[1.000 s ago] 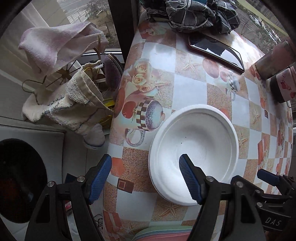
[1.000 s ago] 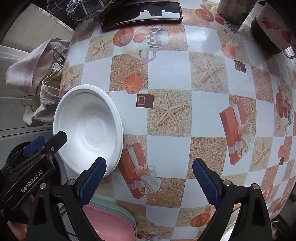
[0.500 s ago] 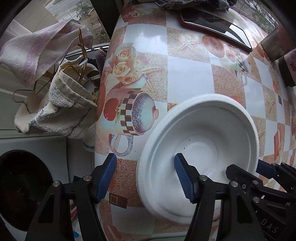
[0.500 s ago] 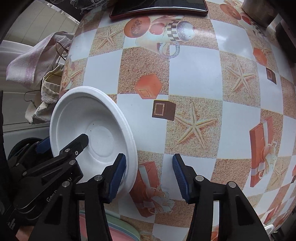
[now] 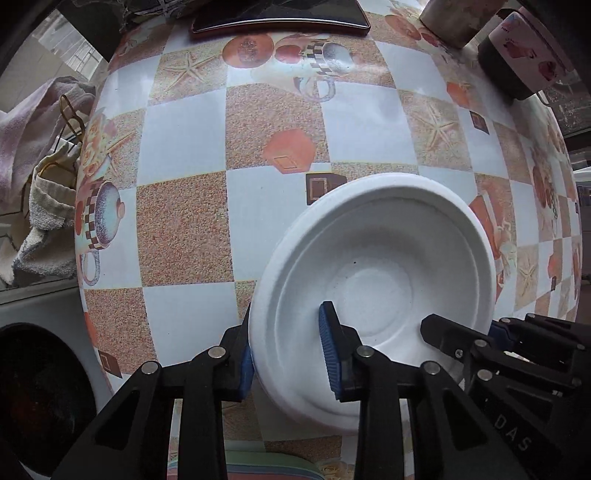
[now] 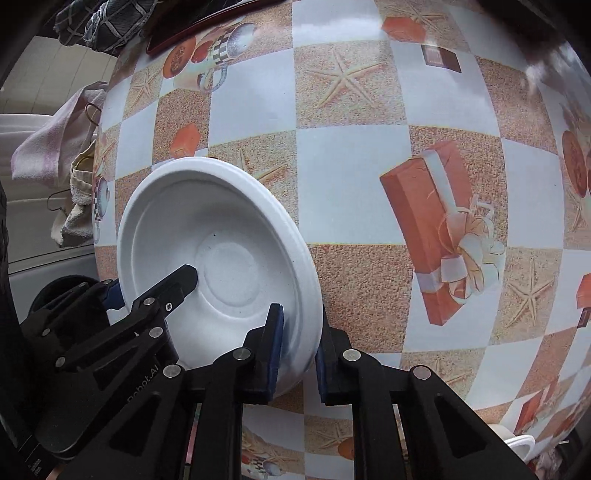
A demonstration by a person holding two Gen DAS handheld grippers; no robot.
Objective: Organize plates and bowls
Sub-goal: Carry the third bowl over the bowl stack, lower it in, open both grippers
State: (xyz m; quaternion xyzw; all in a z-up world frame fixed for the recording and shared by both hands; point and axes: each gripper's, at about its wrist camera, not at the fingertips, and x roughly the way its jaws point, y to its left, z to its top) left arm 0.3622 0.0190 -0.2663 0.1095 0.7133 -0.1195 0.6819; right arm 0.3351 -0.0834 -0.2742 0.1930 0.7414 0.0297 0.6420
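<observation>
Bowl: a white bowl (image 5: 380,280), matte and faintly grainy like moulded foam or pulp, round, with a stepped rim and a flat circular base.
Counter: the counter (image 5: 184,229) wears a glossy cloth of pale and sandy squares printed with starfish, cups and gift boxes.
Bowl position: near the counter's front edge, tilted, its far rim higher in both views.
Left gripper: the left gripper (image 5: 286,356), black arms with ribbed blue pads, is clamped on the bowl's near-left rim, one pad inside the bowl and one outside against the wall.
Right gripper: the right gripper (image 6: 297,349) pinches the opposite rim, its left pad inside and its right pad outside.
Far edge: a dark flat phone (image 5: 280,16) lies by a patterned mug (image 5: 524,55).
Off the counter: pale terry towels (image 5: 40,206) hang at the left.
</observation>
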